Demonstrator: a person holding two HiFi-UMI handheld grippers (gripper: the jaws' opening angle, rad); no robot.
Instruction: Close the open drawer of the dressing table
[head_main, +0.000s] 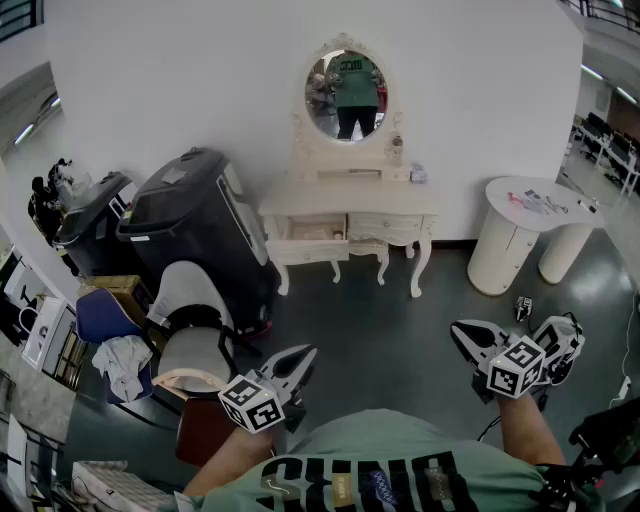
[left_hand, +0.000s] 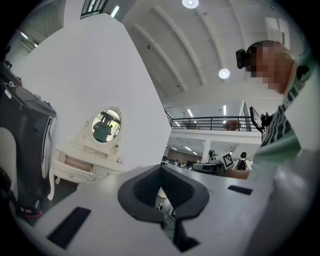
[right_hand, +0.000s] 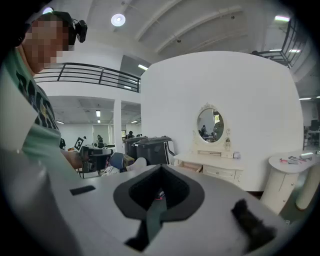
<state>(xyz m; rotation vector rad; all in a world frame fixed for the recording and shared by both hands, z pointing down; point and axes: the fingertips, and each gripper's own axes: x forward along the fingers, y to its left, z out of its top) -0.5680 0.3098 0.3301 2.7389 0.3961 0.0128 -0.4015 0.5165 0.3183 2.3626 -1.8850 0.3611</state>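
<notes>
The cream dressing table (head_main: 405, 205) stands against the white wall, far ahead of me, with an oval mirror (head_main: 346, 95) above it. Its left drawer (head_main: 312, 250) is pulled out; the right drawer is in. My left gripper (head_main: 305, 355) hovers low over the dark floor, shut and empty, pointing towards the table. My right gripper (head_main: 512, 325) is level with it on the right, its two jaws spread apart with nothing between them. The table also shows small in the left gripper view (left_hand: 82, 167) and in the right gripper view (right_hand: 215, 167). Both grippers are well short of it.
Two big black bins (head_main: 195, 225) stand left of the table. Below them are a white rounded seat (head_main: 190, 320) and clutter. Two white round pedestals (head_main: 515, 235) stand to the right. A small dark object (head_main: 523, 307) lies on the floor near my right gripper.
</notes>
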